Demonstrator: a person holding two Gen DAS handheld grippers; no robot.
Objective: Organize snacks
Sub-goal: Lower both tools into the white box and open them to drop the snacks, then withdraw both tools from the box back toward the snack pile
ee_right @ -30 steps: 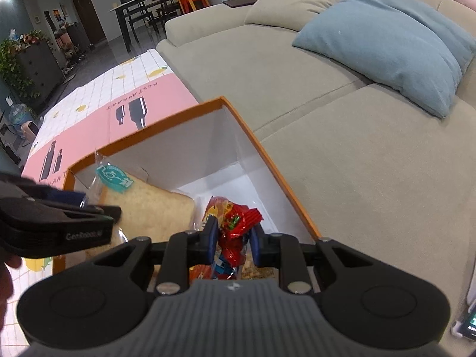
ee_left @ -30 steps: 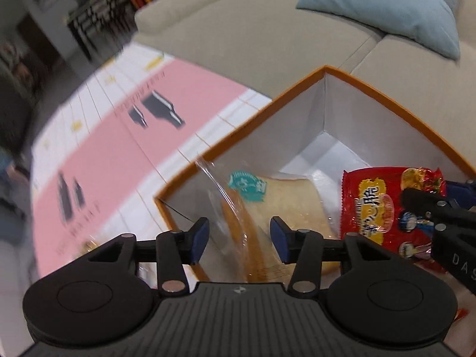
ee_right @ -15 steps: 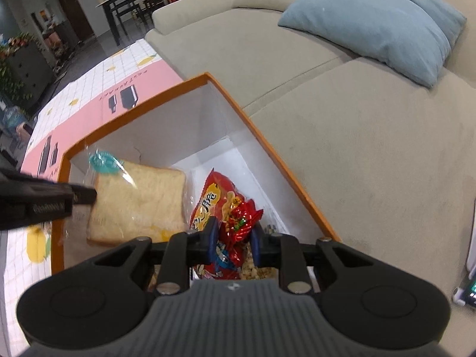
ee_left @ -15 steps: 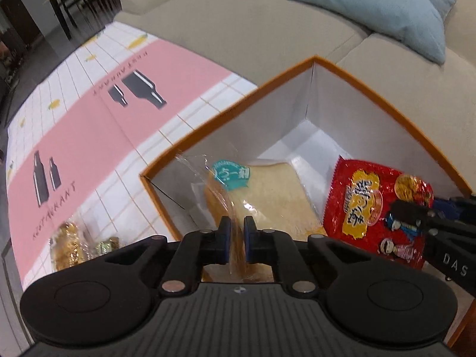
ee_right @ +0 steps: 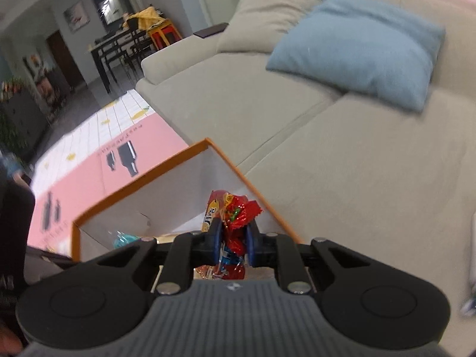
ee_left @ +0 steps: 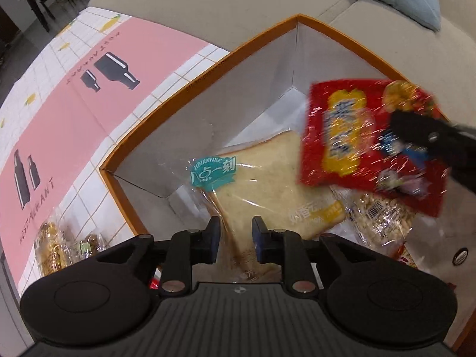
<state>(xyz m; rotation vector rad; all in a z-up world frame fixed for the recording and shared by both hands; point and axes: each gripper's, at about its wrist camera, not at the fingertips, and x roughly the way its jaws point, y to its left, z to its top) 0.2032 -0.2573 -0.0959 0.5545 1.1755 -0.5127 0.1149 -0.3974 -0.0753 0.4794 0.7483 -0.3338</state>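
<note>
Pink tablecloth (ee_left: 74, 113) beside beige sofa (ee_right: 342, 178)

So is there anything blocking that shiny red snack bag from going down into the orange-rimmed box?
Nothing solid. The right gripper holds the shiny red snack bag over the open orange-rimmed white box. Under it lie a wrapped slice of bread and another clear packet, so it would land on those.

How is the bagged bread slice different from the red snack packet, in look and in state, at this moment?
The bread slice sits in a clear wrapper with a teal label; the red snack packet is opaque foil with yellow print. The bread lies low in the orange box, and the left gripper has just opened around it; the packet hangs above, pinched by the shut right gripper. Both are sealed snacks at the box.
</note>
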